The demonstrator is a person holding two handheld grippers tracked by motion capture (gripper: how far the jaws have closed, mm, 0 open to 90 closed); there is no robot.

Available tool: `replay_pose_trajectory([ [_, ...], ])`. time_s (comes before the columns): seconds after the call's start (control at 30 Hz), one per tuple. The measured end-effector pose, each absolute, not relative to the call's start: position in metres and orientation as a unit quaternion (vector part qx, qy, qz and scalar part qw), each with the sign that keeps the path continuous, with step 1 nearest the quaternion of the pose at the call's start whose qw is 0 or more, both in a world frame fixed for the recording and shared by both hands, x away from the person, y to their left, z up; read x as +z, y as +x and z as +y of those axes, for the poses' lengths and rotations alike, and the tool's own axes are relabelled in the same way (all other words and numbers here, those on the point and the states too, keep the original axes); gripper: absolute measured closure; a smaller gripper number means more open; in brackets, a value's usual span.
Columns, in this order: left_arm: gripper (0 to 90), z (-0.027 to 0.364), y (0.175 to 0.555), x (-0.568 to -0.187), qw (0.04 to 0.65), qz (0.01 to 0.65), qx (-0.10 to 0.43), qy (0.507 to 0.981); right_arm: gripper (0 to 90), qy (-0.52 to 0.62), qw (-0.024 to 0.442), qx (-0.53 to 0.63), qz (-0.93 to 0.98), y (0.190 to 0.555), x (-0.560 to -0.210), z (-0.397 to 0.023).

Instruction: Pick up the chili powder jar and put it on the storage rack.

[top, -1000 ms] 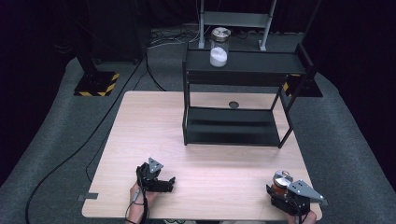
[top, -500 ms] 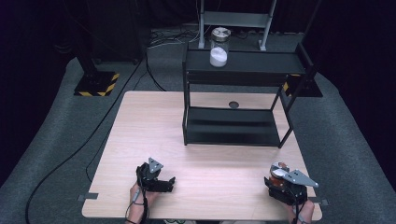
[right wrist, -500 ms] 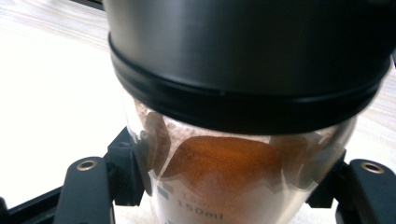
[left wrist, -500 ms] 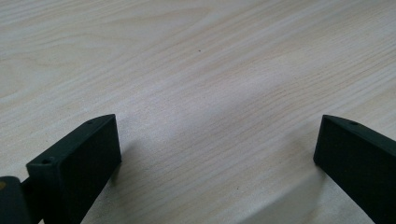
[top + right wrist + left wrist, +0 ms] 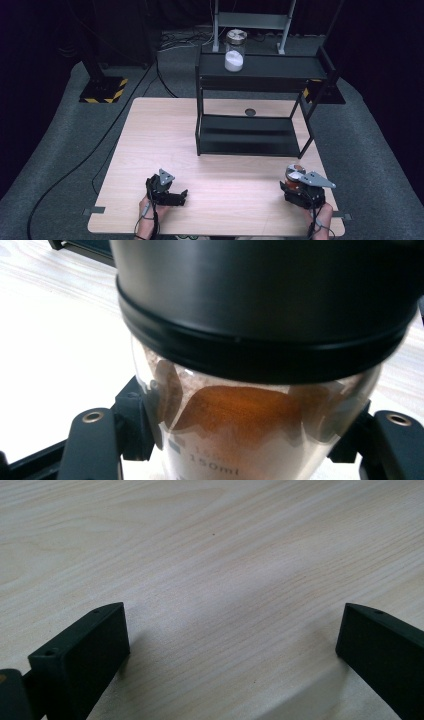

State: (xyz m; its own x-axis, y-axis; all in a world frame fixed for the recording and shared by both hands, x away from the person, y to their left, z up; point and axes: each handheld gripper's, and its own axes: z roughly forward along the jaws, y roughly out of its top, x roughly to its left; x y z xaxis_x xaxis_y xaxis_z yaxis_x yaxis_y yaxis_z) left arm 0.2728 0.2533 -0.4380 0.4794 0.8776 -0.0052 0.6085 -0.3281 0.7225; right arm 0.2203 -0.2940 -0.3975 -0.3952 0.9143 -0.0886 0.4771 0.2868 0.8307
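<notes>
My right gripper (image 5: 296,184) is near the table's front right corner, shut on a small glass jar (image 5: 293,173). In the right gripper view the jar (image 5: 250,435) has brown powder inside and a dark metal lid (image 5: 260,295), with a black finger (image 5: 92,440) pressing on each side of the glass. My left gripper (image 5: 183,197) rests low at the front left of the wooden table (image 5: 160,130). Its jaws stand wide apart over bare wood, with nothing between the fingertips (image 5: 100,635). A second jar (image 5: 234,50), holding white powder, stands on top of the black shelf (image 5: 280,70).
The black two-tier shelf occupies the far middle and right of the table, and its lower tier (image 5: 250,135) is bare. A small round hole (image 5: 250,112) shows in the tabletop behind it. Cables (image 5: 100,145) and a hazard-striped stand base (image 5: 102,91) lie on the grey floor to the left.
My right gripper has carried the brown-powder jar a little away from the front edge, leftward and slightly upward. The left gripper has stayed where it was.
</notes>
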Motion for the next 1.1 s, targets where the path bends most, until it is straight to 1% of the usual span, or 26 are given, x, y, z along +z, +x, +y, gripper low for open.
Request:
replay_pose_trajectory([
  [0.67, 0.0, 0.253, 0.272, -0.438, 0.338, 0.468, 0.201, 0.791, 31.1, 0.457, 0.293, 0.362, 0.758, 0.253, -0.377, -0.288],
  [1.1, 0.0, 0.253, 0.272, -0.438, 0.338, 0.468, 0.201, 0.792, 31.1, 0.460, 0.289, 0.355, 0.761, 0.272, -0.370, -0.284],
])
